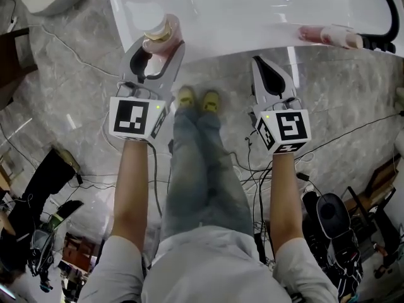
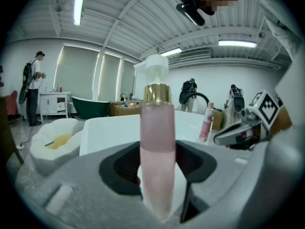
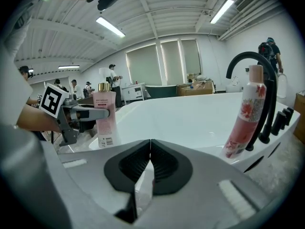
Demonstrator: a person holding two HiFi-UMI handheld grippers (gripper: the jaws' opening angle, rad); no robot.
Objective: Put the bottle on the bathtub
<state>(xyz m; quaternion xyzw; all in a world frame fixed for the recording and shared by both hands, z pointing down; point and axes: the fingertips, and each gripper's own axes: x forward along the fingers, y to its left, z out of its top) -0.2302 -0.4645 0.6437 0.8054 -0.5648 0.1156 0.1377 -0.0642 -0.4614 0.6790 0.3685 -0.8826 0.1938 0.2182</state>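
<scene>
Left gripper (image 1: 156,50) jaws pinch the bottle (image 1: 162,33) upright at the tub's (image 1: 233,40) near-left rim; right gripper (image 1: 257,62) jaws pressed together, empty. Rim looks narrow and curved: released off-centre, bottle could tip off.

The grey marble floor (image 1: 69,68) carries black cables (image 1: 257,191) trailing beside the wearer's jeans (image 1: 202,169) and yellow shoes (image 1: 198,100). A flower-printed bottle (image 3: 245,113) stands upright just beside a black arched faucet (image 3: 259,127). Farther back are a dark green tub (image 2: 90,106), a white cabinet (image 2: 55,104) and a person with a backpack (image 2: 32,87) (others too, small and indistinct). Strip lights (image 2: 79,4) run along the ceiling.
</scene>
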